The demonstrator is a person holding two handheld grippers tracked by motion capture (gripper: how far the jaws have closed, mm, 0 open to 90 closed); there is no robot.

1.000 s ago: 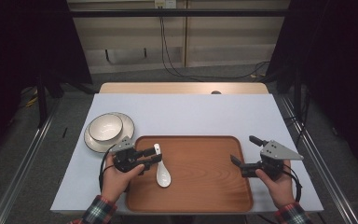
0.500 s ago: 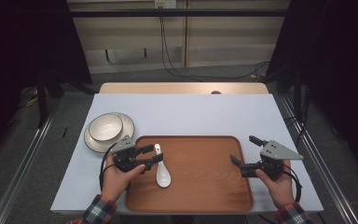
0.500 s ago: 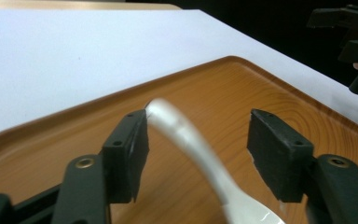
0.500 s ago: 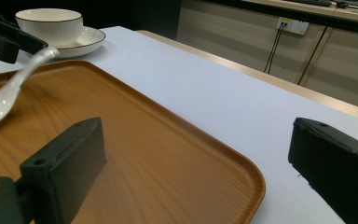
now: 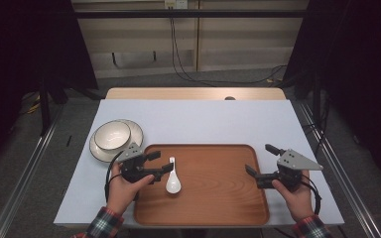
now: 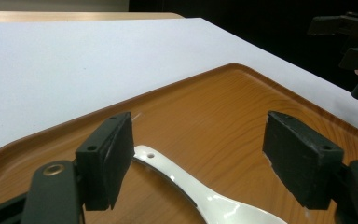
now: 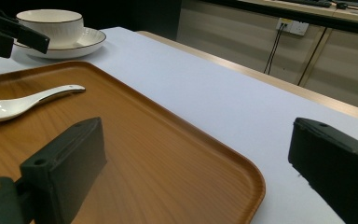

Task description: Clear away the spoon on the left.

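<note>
A white ceramic spoon (image 5: 172, 179) lies on the left part of a wooden tray (image 5: 213, 198), handle pointing away from me. My left gripper (image 5: 161, 161) stands open at the tray's left edge, its jaws either side of the spoon's handle without touching it. In the left gripper view the spoon (image 6: 177, 175) lies low between the open jaws of my left gripper (image 6: 198, 140), on the tray (image 6: 205, 98). My right gripper (image 5: 259, 159) is open over the tray's right edge. Its own view shows my right gripper (image 7: 200, 154) holding nothing, with the spoon (image 7: 28, 102) far off.
A white bowl (image 5: 111, 135) sits on a white plate (image 5: 134, 133) on the table (image 5: 203, 119), just beyond the tray's left corner. The bowl (image 7: 51, 21) and the plate (image 7: 81, 44) appear far away in the right gripper view.
</note>
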